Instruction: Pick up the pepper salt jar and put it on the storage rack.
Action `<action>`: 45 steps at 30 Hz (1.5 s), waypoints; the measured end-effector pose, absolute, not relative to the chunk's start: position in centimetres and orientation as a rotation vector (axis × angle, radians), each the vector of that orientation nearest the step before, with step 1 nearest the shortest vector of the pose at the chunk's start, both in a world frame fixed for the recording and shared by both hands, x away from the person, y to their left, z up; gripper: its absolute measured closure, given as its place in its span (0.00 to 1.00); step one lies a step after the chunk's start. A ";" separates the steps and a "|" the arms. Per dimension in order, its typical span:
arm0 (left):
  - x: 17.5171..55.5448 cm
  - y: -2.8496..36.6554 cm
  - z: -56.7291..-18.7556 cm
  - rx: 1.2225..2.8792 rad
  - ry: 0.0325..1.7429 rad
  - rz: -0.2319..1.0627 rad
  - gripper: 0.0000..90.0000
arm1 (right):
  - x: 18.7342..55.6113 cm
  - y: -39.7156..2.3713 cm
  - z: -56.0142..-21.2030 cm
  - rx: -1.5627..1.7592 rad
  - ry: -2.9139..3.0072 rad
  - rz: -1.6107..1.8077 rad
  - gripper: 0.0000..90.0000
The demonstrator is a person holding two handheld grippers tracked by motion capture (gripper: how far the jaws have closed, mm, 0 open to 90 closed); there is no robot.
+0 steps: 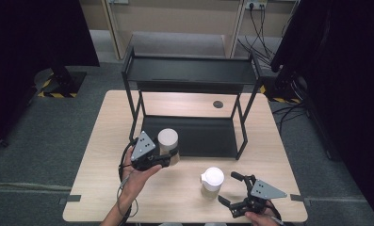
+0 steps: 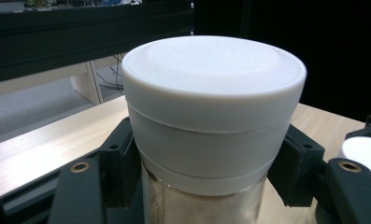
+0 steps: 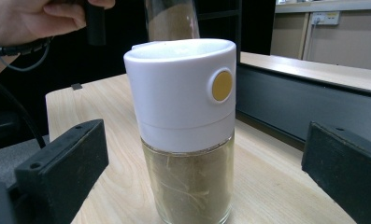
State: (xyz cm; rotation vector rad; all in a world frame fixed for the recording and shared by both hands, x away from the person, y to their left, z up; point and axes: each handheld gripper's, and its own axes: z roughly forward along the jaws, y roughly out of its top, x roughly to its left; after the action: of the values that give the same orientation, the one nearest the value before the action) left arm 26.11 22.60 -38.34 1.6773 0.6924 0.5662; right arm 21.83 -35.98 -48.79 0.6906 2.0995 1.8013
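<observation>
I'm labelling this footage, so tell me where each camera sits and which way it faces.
High view: above the person's side, looking forward and down on table and rack; forearms, both grippers.
Left gripper view: on left gripper, facing its clamped grey-lidded jar.
Right gripper view: on right gripper, jaws open, facing white-capped jar; left hand.
All show both jars.

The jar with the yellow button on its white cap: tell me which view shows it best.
The right gripper view: the jar with the yellow button stands close and whole between the open black jaws, button and contents plain. The high view shows it small, from above, on the table. The left gripper view catches only a white edge at the right.
</observation>
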 end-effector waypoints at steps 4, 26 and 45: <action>26.1 22.7 -37.7 1.676 0.688 0.567 0.39 | 21.8 -36.0 -48.8 0.690 2.099 1.802 0.01; 26.7 22.4 -34.9 1.669 0.666 0.574 0.39 | 21.8 -35.9 -48.8 0.685 2.107 1.800 0.01; 28.1 22.6 -30.7 1.679 0.656 0.557 0.39 | 21.8 -35.8 -48.8 0.681 2.109 1.801 0.01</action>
State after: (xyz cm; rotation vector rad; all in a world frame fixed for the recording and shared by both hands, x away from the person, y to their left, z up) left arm 28.14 22.59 -30.69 1.6788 0.6561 0.5571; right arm 21.79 -35.83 -48.82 0.6815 2.1093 1.8006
